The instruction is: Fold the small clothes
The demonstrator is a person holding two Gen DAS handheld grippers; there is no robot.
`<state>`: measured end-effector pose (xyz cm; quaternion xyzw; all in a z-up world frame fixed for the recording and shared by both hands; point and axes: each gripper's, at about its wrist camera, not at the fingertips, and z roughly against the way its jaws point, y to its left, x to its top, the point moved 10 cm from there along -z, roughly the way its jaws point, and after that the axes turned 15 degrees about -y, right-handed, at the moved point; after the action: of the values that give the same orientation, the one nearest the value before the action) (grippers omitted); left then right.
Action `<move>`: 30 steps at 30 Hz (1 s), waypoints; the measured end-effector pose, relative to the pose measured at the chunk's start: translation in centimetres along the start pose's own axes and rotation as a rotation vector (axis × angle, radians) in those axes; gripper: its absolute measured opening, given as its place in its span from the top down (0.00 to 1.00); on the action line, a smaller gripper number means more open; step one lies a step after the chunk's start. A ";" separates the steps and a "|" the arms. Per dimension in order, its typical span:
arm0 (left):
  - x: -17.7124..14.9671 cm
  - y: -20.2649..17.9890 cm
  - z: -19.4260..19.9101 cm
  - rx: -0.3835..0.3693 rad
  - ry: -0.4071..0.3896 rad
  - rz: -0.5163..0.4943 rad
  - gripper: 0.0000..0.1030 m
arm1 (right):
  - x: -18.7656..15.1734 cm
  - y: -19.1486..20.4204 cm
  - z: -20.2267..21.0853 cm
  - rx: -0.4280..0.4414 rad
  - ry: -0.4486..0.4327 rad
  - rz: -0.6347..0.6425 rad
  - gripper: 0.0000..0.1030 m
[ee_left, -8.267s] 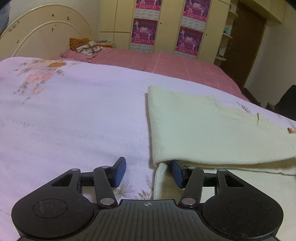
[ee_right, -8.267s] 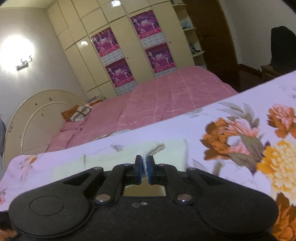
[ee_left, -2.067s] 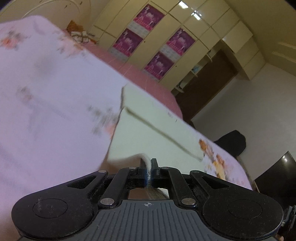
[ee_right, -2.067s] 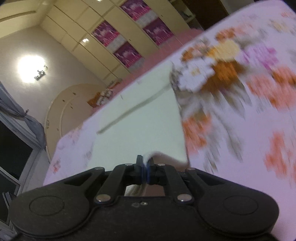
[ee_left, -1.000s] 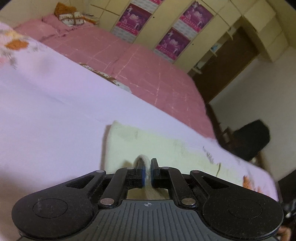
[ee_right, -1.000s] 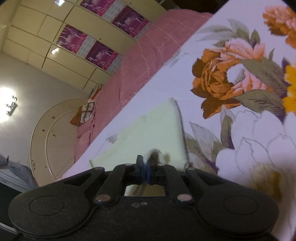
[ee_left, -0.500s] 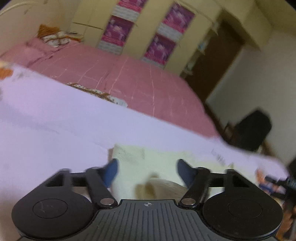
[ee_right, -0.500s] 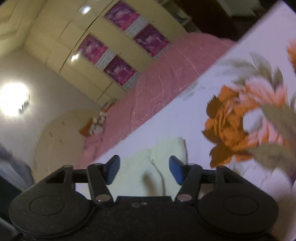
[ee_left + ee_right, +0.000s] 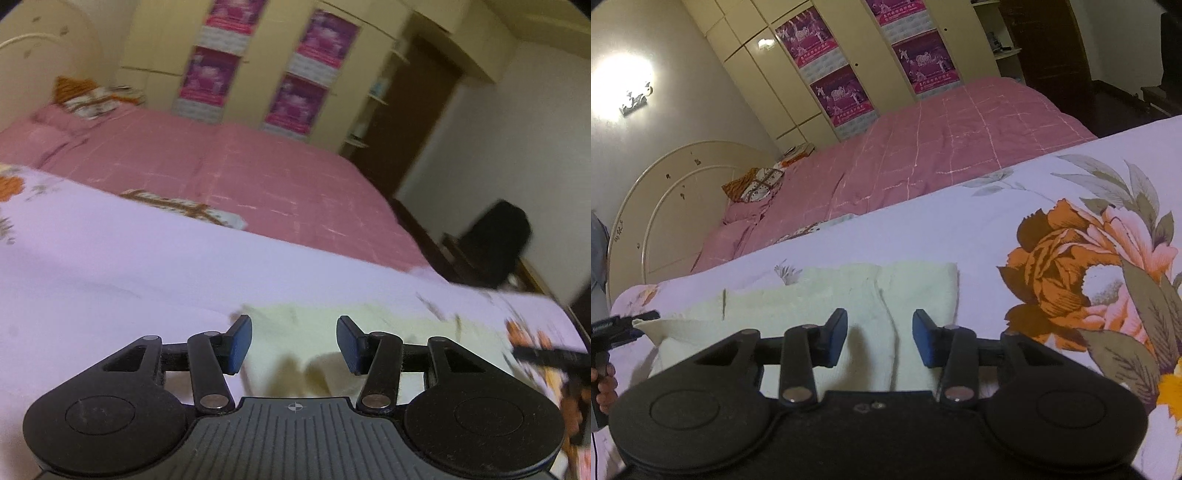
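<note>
Pale yellow cloth (image 9: 849, 306) folded, flat on floral bedsheet (image 9: 1015, 229), pink quilt (image 9: 942, 147) behind it. Vertical crease near its right end, left corner slightly raised.

Left hand-held gripper (image 9: 293, 345) above cloth's left end: jaws partway apart, just been closing a bit after letting go, nothing pinched, blue pads (image 9: 239, 343) clear of fabric. Left view motion-blurred.

Right hand-held gripper (image 9: 880, 341) above cloth's right end: jaws partway apart, narrower than left, also just closing slightly, crease visible in the gap, no contact with pads.

Left unit's tip and holding hand (image 9: 604, 384) visible at left edge of right view. Wardrobe with purple posters (image 9: 842, 92), cream headboard (image 9: 657, 206) in back.
</note>
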<state>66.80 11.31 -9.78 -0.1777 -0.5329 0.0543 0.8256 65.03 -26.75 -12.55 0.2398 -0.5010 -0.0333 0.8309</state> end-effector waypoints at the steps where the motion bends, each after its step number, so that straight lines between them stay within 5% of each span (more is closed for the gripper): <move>1: -0.3 -0.5 -0.2 -0.015 0.011 -0.012 0.51 | 0.0 -0.5 -0.3 0.003 -0.002 0.000 0.61; 9: 1.4 -0.5 0.8 -0.079 -0.095 0.117 0.51 | -0.2 -0.5 -1.0 0.010 0.012 -0.002 0.61; 16: -1.2 -2.1 0.2 -0.179 0.009 0.070 0.51 | 0.0 -1.0 -0.7 0.021 0.016 0.002 0.62; 22: -0.4 -2.2 1.2 -0.245 -0.068 0.142 0.51 | -0.2 -1.1 -0.6 0.022 0.019 -0.004 0.62; 30: -2.6 -2.5 -0.3 -0.161 0.049 -0.086 0.51 | 0.0 -1.2 -0.4 0.042 0.020 -0.001 0.61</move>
<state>65.78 8.23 -11.26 -0.2217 -0.5221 -0.0284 0.8231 65.54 -27.70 -13.24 0.2577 -0.4931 -0.0208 0.8307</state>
